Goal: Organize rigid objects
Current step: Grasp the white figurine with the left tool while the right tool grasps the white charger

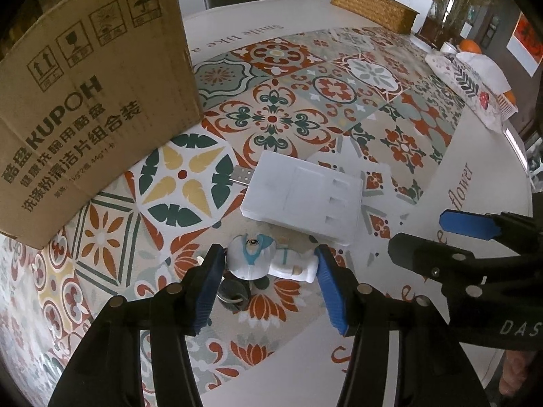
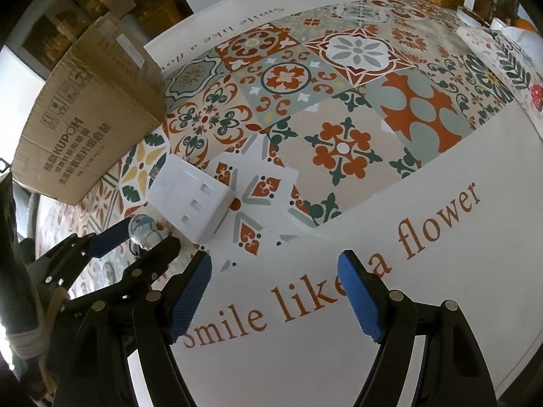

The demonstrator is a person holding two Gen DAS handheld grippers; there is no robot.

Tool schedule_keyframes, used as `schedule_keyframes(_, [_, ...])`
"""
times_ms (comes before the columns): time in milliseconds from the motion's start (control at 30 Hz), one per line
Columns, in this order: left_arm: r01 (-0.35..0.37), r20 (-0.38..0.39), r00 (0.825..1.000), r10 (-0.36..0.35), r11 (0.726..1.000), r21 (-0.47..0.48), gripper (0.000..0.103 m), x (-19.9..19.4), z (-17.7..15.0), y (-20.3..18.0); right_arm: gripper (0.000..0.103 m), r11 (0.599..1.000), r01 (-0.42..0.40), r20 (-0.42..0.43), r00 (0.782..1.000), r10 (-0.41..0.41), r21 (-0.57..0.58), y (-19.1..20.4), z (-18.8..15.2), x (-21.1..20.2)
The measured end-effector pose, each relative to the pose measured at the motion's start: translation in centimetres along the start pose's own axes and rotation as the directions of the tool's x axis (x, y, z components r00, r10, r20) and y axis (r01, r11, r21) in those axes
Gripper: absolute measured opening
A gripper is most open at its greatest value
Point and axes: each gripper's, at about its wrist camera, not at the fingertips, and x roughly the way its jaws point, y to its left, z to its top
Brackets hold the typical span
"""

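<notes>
A small white and teal astronaut figurine keychain point(image 1: 268, 259) lies on the patterned tablecloth with a dark ring beside it. My left gripper point(image 1: 268, 264) is open, its blue pads on either side of the figurine, close to it. A white USB hub box point(image 1: 305, 193) lies just beyond the figurine. In the right wrist view the figurine point(image 2: 146, 232) sits between the left gripper's fingers point(image 2: 105, 240), and the hub point(image 2: 191, 196) lies to its right. My right gripper point(image 2: 275, 281) is open and empty above the white cloth with brown lettering.
A brown KUPOH cardboard box point(image 1: 91, 101) stands at the left, also in the right wrist view point(image 2: 91, 125). A woven basket point(image 1: 370, 6) stands at the far edge. A floral tissue box point(image 1: 471, 84) and oranges sit at the right. My right gripper's fingers point(image 1: 468, 227) show at the right.
</notes>
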Motion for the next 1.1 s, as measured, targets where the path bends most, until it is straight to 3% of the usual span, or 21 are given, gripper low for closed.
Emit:
schedule_keyframes(233, [-0.069, 0.043, 0.997, 0.069, 0.998, -0.014, 0.054, -2.0, -0.2, 0.1, 0.077, 1.0, -0.008, 0.002, 1.0, 0.008, -0.014, 0.1, 0.3, -0.1])
schedule_keyframes(567, [-0.119, 0.055, 0.99, 0.13, 0.978, -0.173, 0.054, -4.2, -2.1, 2.5, 0.077, 0.983, -0.065, -0.049, 0.997, 0.057, -0.17, 2.4, 1.4, 0.2])
schedule_keyframes(667, [-0.135, 0.052, 0.988, 0.149, 0.968, -0.212, 0.054, -4.5, -2.7, 2.9, 0.077, 0.967, -0.081, -0.093, 0.994, 0.06, -0.243, 4.0, 1.8, 0.9])
schedule_keyframes(800, [-0.128, 0.054, 0.987, 0.149, 0.952, -0.278, 0.054, -4.6, -3.1, 3.5, 0.077, 0.929, -0.034, -0.096, 0.995, -0.002, -0.368, 6.3, 2.6, 1.7])
schedule_keyframes(1100, [-0.148, 0.033, 0.984, 0.172, 0.916, -0.373, 0.054, -4.0, -3.7, 5.1, 0.079, 0.862, -0.01, -0.105, 0.993, -0.05, -0.507, 10.1, 4.0, 4.6])
